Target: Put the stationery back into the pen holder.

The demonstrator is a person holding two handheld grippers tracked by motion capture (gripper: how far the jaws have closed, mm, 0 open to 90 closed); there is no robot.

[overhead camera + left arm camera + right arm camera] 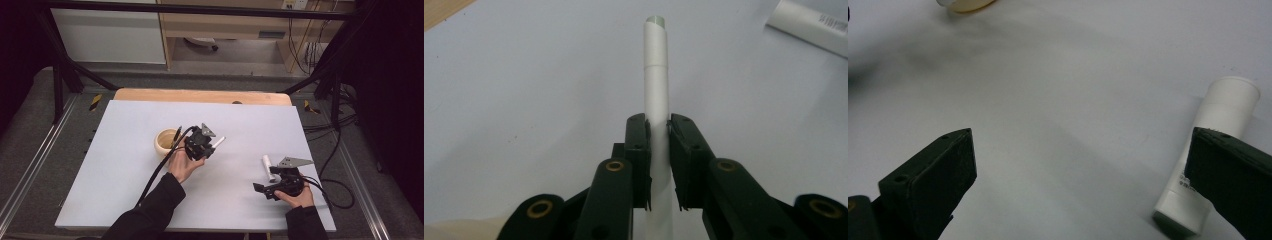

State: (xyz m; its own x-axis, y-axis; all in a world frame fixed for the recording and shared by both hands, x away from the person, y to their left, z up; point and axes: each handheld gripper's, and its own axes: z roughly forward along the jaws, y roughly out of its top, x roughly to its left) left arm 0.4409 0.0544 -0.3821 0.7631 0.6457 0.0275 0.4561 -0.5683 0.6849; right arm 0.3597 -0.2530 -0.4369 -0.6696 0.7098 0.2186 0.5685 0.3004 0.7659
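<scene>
My left gripper (208, 146) hangs above the middle of the table, beside a small wooden bowl (165, 140). Its jaws are shut on a slim white tube (656, 75) with a pale green tip, which sticks out past the fingertips (638, 131) towards the right in the high view, where the slim tube (219, 141) is off the surface. My right gripper (1083, 140) rests low at the front right with its jaws wide open and nothing between them. A second, thicker white tube (1217, 130) lies flat on the table just beside its right jaw, and the same thick tube (267, 166) shows from above.
The grey-white table sheet (125, 190) has a wooden strip (200, 95) along its far edge. Black cables (330, 185) trail off the table's right side. Dark frame posts stand at both back corners. The bowl's rim (965, 4) peeks in at the top of the right gripper view.
</scene>
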